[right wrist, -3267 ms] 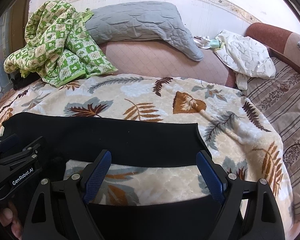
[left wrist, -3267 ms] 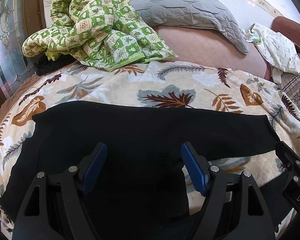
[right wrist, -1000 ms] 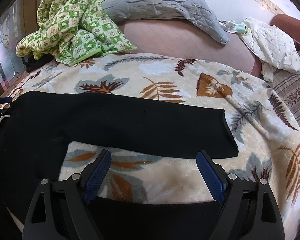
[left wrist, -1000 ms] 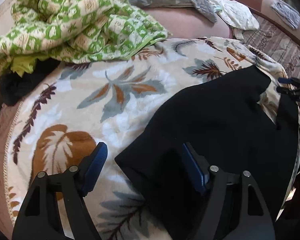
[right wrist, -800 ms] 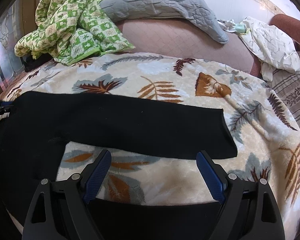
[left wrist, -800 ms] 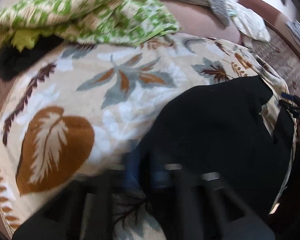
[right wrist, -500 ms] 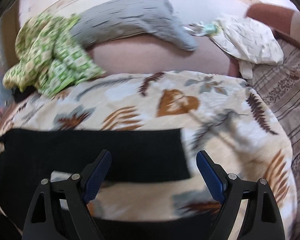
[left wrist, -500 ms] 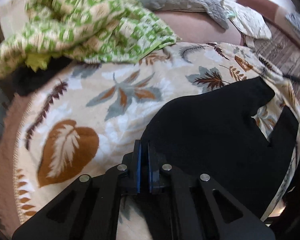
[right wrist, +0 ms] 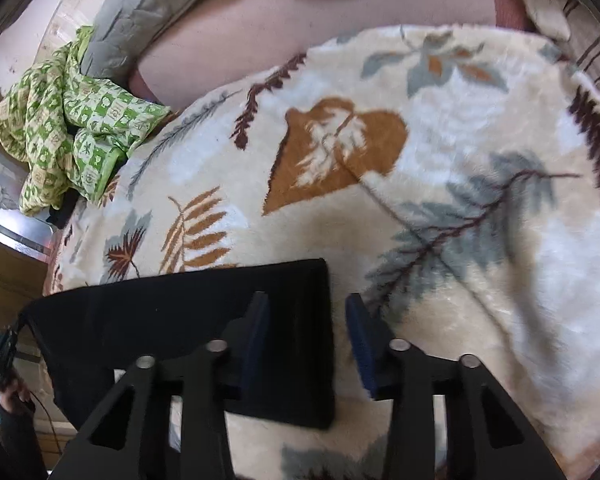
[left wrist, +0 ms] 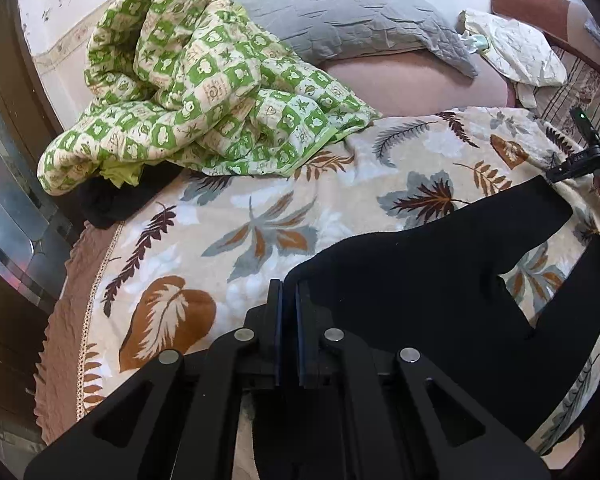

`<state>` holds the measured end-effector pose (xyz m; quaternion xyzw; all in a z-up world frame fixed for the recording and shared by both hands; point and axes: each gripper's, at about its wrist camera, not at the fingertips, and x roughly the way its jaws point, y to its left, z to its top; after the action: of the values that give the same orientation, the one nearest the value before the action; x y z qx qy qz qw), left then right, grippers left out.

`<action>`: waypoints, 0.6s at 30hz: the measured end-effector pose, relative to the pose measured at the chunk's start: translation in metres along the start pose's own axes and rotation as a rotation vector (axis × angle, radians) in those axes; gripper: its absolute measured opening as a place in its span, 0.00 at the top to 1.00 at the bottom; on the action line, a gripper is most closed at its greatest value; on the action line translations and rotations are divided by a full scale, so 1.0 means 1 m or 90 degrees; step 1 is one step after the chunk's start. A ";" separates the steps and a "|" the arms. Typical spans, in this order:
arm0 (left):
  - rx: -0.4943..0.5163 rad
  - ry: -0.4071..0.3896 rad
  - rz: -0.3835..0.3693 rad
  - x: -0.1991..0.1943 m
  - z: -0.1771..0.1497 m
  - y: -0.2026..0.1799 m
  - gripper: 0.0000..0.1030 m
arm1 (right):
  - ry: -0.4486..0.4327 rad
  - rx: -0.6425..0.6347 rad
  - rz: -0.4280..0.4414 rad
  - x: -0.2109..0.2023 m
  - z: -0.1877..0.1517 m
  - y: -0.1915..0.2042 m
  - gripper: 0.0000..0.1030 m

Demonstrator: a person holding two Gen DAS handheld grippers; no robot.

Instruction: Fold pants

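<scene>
Black pants (left wrist: 428,276) lie spread on a leaf-patterned blanket (left wrist: 284,216) on the bed. My left gripper (left wrist: 287,292) is shut on the waist corner of the pants at the left end. In the right wrist view my right gripper (right wrist: 304,312) is partly open and straddles the hem edge of the far leg (right wrist: 204,300); its left pad lies over the cloth, its right pad over the blanket. The right gripper also shows at the far right of the left wrist view (left wrist: 584,156).
A crumpled green checked quilt (left wrist: 196,84) and a grey pillow (left wrist: 352,20) lie at the back of the bed. A white cloth (left wrist: 516,52) sits at the back right. A glass door (left wrist: 4,216) stands at the left edge.
My left gripper has swung to the waist corner and shut on it. My right gripper has moved down to the hem of the far leg and its jaws have narrowed.
</scene>
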<state>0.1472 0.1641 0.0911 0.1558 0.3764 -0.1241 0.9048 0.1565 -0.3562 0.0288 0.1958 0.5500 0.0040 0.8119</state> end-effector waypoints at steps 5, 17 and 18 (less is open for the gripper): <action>-0.023 0.011 0.003 0.005 0.000 0.001 0.97 | 0.002 -0.045 -0.059 0.022 0.012 -0.001 0.64; -0.011 0.027 0.038 0.017 -0.011 0.006 0.97 | -0.069 -0.143 0.022 0.000 0.006 0.003 0.96; -0.008 0.024 0.038 0.015 -0.013 0.006 0.97 | -0.091 -0.156 0.028 -0.013 0.002 0.004 0.96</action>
<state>0.1514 0.1728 0.0725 0.1633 0.3895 -0.0915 0.9018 0.1536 -0.3561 0.0422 0.1072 0.4819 0.0747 0.8664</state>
